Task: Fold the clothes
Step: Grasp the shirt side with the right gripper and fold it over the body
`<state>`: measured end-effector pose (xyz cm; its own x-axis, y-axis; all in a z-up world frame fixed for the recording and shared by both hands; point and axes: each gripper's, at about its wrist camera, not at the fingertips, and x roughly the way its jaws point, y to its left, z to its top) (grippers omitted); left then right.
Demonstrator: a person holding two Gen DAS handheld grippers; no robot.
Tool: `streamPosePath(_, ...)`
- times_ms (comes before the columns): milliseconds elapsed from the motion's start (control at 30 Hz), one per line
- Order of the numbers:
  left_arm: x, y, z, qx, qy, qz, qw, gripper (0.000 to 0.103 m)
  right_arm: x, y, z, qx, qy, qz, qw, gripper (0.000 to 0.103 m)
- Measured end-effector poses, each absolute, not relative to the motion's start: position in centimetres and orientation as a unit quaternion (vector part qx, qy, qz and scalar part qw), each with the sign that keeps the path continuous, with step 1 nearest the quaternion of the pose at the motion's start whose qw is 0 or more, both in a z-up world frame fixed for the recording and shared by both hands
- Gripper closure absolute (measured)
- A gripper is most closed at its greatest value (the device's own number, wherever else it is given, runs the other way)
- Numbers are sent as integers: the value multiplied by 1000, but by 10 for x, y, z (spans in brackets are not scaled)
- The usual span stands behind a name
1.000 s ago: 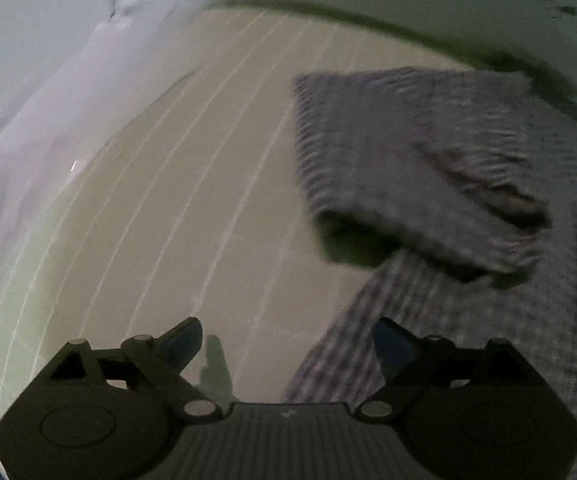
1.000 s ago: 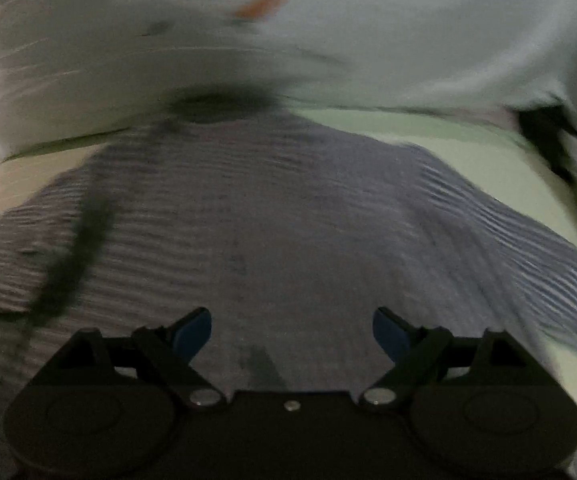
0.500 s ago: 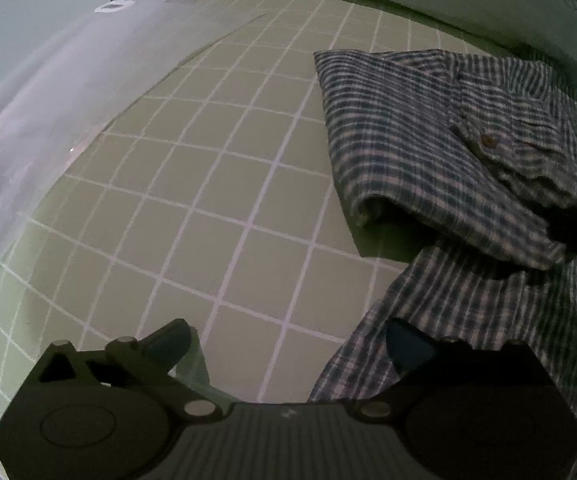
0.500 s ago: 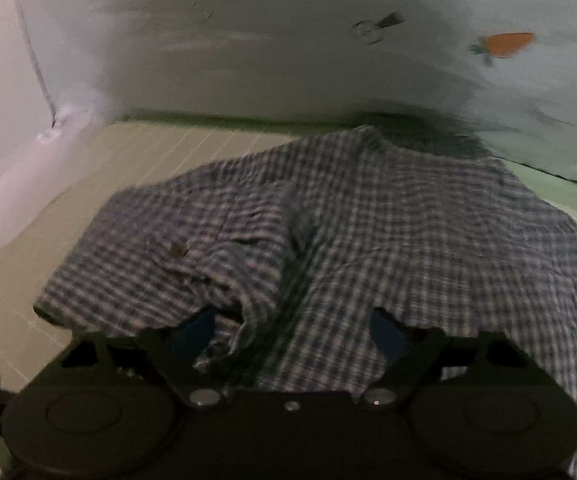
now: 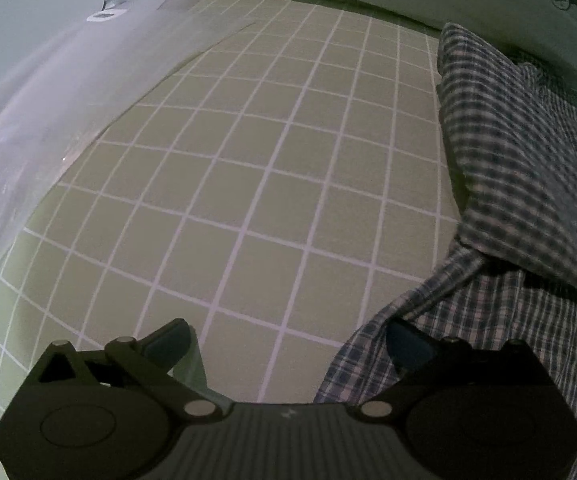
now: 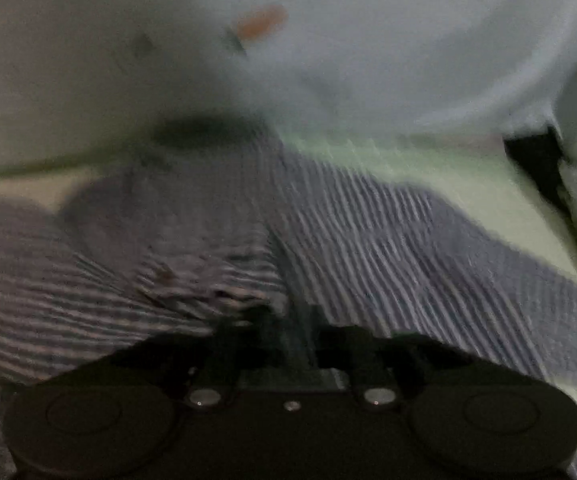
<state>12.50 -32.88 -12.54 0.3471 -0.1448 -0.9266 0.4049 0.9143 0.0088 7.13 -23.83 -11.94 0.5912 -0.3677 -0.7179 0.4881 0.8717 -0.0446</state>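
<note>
The plaid shirt (image 5: 520, 184) lies spread on the green gridded mat (image 5: 248, 184), bunched along the right side of the left wrist view, one part folded over on top of the rest. Its lower edge runs under the right fingertip (image 5: 406, 342) of the left gripper (image 5: 284, 340), whose jaws stand wide apart with nothing between them; the left fingertip sits over bare mat.

Over to the right wrist view, and it is badly blurred. The shirt fills the middle, a folded flap on the left, a broad panel stretching away to the right. The right gripper (image 6: 288, 334) has its fingers drawn close together at the cloth's near edge, clenched, apparently pinching the shirt. Pale sheeting (image 6: 368, 60) with an orange mark rises behind the mat.
</note>
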Motion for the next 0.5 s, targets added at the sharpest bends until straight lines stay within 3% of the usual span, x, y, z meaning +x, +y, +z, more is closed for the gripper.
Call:
streamPosePath(33,125,-329,-125,119,547,-169,811,0,69,-245,-125,86,399,-245,879,54)
streamPosePath(100,126,-329,-125,119,548,-168,811,0,73,-240,-125,67,394,-226,888,53)
streamPosePath(233,126,-329,-124,119,549,-167,810,0,82,-230,-125,27,384,-188,904,36)
streamPosePath(367,125,-329,-123,122,552,-170,807,0,103,-216,-133,-52,398,-143,905,34)
streamPosePath(467,123,-330,-121,121,556,-167,805,0,117,-211,-139,-80,408,-111,903,41)
streamPosePath(500,124,-330,-121,120,558,-166,805,0,119,-214,-139,-70,407,-99,905,62)
